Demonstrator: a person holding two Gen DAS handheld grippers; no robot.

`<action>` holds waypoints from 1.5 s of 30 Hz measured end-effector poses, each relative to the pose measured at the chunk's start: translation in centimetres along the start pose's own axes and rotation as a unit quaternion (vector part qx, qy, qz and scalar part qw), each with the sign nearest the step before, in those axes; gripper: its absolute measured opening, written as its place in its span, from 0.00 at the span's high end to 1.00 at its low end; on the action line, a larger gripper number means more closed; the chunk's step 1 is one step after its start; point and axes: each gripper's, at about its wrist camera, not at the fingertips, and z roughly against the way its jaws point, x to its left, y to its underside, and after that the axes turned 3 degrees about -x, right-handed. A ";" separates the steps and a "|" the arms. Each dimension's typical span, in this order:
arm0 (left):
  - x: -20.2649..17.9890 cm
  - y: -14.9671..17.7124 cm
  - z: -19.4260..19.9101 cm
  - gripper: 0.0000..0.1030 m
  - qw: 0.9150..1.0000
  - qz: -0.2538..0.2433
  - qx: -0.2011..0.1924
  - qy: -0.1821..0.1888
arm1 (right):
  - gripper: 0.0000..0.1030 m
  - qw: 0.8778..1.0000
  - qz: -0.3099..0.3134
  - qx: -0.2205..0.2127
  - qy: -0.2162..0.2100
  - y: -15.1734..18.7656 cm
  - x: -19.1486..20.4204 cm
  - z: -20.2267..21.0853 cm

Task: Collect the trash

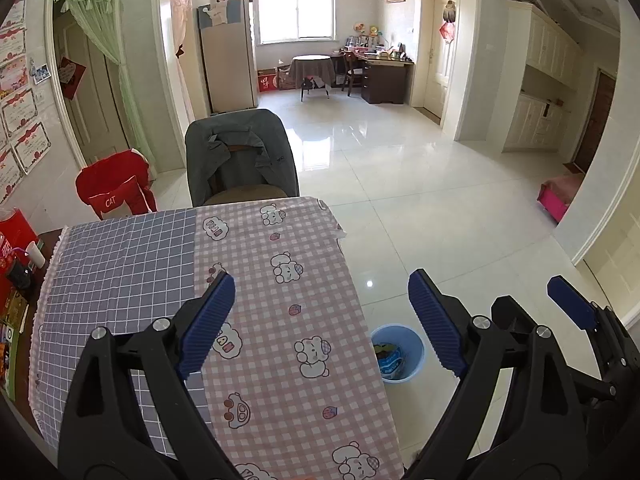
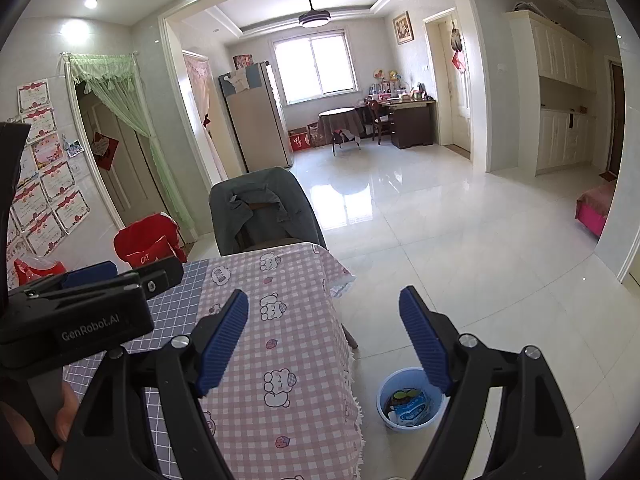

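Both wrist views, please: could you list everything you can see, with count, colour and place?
Table: one, under a blue-grid and pink-check bear-print cloth, in the foreground.
Bin: one, light blue, on the floor right of the table, wrappers inside.
Chair: one, draped with a grey garment, at the table's far end.
Red CAT cushion: one, left of the chair.
Fridge: one, beige, far left of the back room.
Round table: one, dark cloth, below the window.
Desk: one, dark brown, cluttered, back right.
Certificates: several, red-trimmed, on the left wall.
Left tool: black, blue pads, open, empty.
Right tool: same, open, empty.
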 end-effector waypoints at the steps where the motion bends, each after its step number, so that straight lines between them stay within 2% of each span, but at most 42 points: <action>1: 0.0 0.0 0.0 0.15 1.000 0.000 0.000 -0.001 | 0.26 1.000 0.000 0.001 -0.001 0.0 0.0 0.0; 45: 0.3 0.1 -0.2 0.15 1.000 -0.003 0.001 -0.006 | 0.24 1.000 -0.010 0.006 -0.004 0.0 0.1 -0.4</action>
